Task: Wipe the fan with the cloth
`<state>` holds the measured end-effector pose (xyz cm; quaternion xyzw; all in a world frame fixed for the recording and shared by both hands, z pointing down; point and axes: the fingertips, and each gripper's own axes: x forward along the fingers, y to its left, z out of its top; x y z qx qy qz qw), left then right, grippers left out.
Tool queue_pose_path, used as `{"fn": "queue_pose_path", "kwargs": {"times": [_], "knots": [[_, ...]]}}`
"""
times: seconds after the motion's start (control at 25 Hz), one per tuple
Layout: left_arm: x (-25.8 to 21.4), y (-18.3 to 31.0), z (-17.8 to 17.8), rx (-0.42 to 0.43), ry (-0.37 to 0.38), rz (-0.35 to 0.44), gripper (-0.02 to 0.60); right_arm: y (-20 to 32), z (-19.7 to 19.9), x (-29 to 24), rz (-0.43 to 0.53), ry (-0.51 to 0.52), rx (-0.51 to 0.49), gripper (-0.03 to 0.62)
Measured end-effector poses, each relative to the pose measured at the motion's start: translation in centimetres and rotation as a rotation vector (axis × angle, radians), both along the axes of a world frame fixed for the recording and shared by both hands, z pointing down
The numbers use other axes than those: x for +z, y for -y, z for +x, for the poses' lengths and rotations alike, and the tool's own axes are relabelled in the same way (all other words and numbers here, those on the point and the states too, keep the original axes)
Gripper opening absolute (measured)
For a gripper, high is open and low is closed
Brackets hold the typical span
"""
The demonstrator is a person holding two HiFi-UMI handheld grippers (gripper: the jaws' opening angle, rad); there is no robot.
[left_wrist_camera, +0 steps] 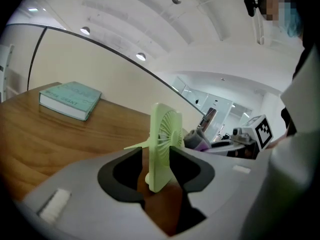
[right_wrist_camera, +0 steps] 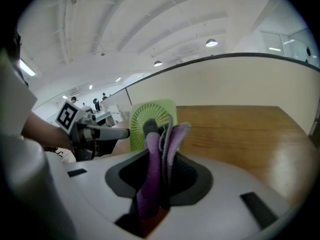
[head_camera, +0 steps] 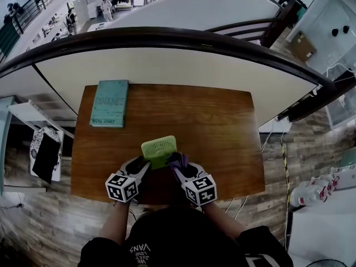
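A small light-green fan (head_camera: 159, 148) stands upright on the wooden table (head_camera: 217, 127), near its front edge. My left gripper (head_camera: 146, 164) is at the fan's left side. In the left gripper view the fan (left_wrist_camera: 162, 144) stands between the jaws with a gap beside it, so that gripper (left_wrist_camera: 159, 171) is open. My right gripper (head_camera: 177, 166) is shut on a purple cloth (head_camera: 179, 159). In the right gripper view the folded cloth (right_wrist_camera: 159, 159) sticks up from the jaws, just in front of the fan's grille (right_wrist_camera: 150, 116).
A teal book (head_camera: 109, 103) lies flat at the table's far left corner. Beyond the table runs a curved white wall with a dark handrail (head_camera: 167, 38). To the right, bottles (head_camera: 311, 193) lie on the plank floor.
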<state>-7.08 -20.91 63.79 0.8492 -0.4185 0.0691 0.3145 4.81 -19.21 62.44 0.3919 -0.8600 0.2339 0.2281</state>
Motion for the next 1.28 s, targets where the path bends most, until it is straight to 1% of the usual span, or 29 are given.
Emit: {"fn": "queue_pose_path", "kwargs": {"times": [0.08,0.2,0.32,0.48,0.52,0.56,0.64,0.76,1.08,1.28], "knots": [[-0.8,0.4,-0.2,0.003,-0.013,0.019,0.158,-1.0,-1.4,0.5,-0.016,0.002,-0.051,0.11],[-1.9,1.2,-0.3,0.023,-0.011,0.048,0.158,-2.2,-3.8,1.1,-0.035,0.002,-0.133,0.11],[-2.6,2.0,-0.2,0.041,0.001,0.068,0.158,-2.8,-6.1,1.8,-0.029,-0.006,-0.208,0.11],[-2.6,2.4,0.0,0.061,0.035,0.074,0.156,-3.5,-8.8,2.6,-0.031,-0.026,-0.3,0.11],[-2.5,2.4,0.0,0.067,0.048,0.074,0.142,-3.5,-9.4,2.7,-0.03,-0.029,-0.312,0.11],[-2.5,2.4,0.0,0.076,0.06,0.076,0.113,-3.4,-9.7,2.8,-0.031,-0.034,-0.318,0.11],[-2.5,2.5,0.1,0.093,0.074,0.079,0.104,-3.0,-9.9,2.9,-0.037,-0.039,-0.315,0.11],[-2.5,2.5,0.2,0.111,0.079,0.075,0.101,-2.1,-9.0,3.2,-0.037,-0.033,-0.284,0.11],[-2.5,2.6,0.1,0.13,0.072,0.067,0.094,-0.4,-3.9,3.0,-0.043,-0.053,-0.17,0.11],[-2.5,2.8,0.1,0.129,0.067,0.066,0.094,0.6,-0.3,3.2,-0.056,-0.064,-0.063,0.11]]}}
